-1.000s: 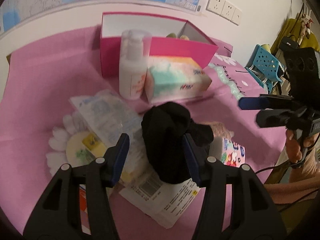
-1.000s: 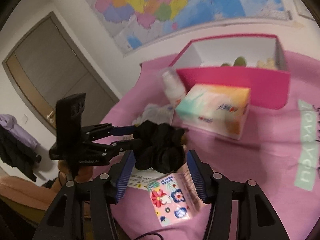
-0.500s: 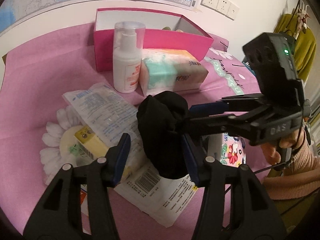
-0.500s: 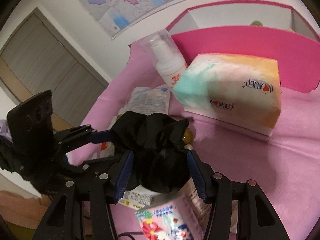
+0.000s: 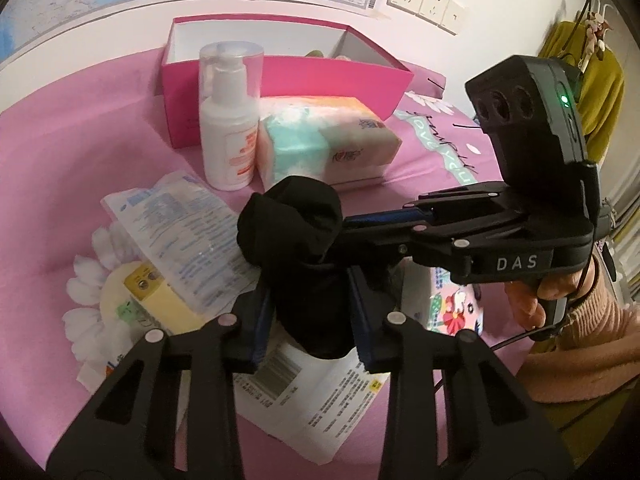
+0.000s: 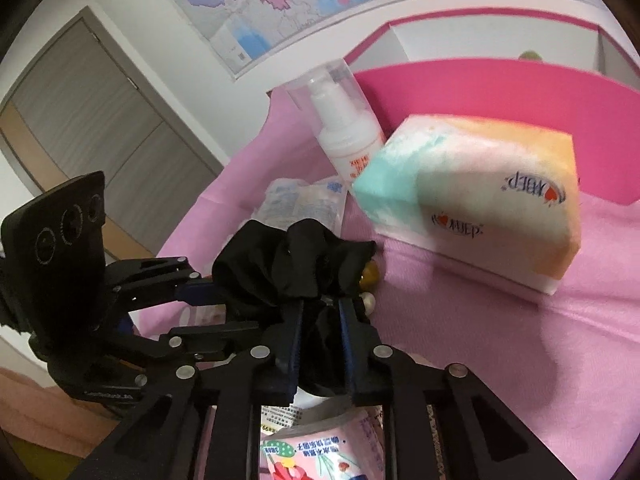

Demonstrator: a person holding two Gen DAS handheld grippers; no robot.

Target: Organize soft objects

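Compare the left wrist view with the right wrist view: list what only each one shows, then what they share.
Only the left wrist view: wall sockets, a daisy-shaped pad, the person's hand.
Only the right wrist view: a grey door.
Both: the black cloth, with the right hand-held gripper shut on it and the left hand-held gripper closing around it, the tissue pack, pump bottle, pink box.

From the left gripper (image 5: 312,316) we look down its fingers, close over the pink table (image 5: 80,152), toward the map wall; from the right gripper (image 6: 320,344) we look leftward across it; both views share the black scrunchie (image 5: 296,232), bottle (image 5: 230,136) and tissue pack (image 6: 472,204).
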